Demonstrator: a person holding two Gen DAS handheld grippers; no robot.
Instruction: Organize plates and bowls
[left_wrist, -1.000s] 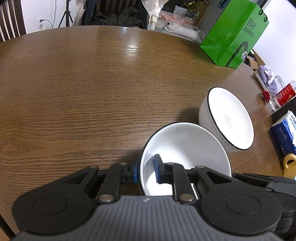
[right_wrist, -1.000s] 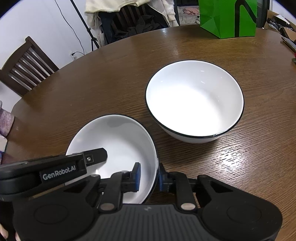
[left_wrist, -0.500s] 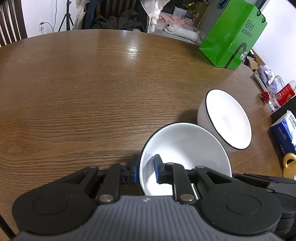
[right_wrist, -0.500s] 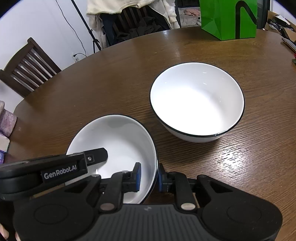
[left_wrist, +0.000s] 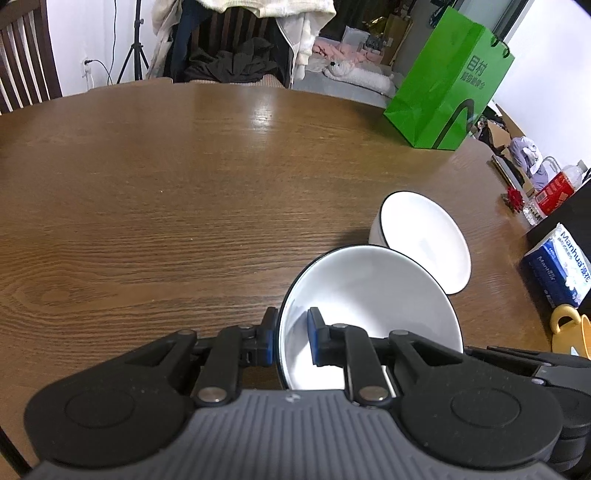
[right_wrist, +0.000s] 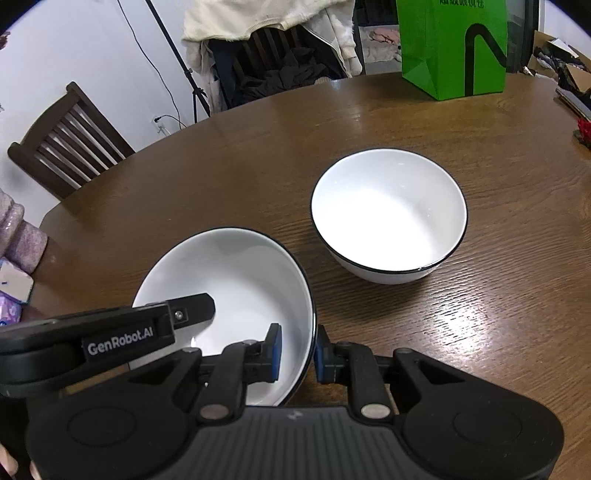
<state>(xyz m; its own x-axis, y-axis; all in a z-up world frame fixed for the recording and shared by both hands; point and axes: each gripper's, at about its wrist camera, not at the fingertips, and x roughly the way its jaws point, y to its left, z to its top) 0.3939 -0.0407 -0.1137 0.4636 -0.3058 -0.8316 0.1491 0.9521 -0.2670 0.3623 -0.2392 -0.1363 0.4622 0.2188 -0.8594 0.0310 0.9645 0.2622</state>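
Hiding bowl (left_wrist: 369, 291) near rim: left tool (left_wrist: 291, 339) body.

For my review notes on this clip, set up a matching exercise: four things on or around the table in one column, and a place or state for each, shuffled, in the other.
Things:
1. held bowl
2. free bowl
3. green paper bag
4. tissue pack

Places or states:
A. stands upright at the table's far edge
B. rim pinched on opposite sides by the left gripper and the right gripper
C. lies at the table's right edge, blue and white
D. sits on the wood, untouched

Pairs: 1-B, 2-D, 3-A, 4-C
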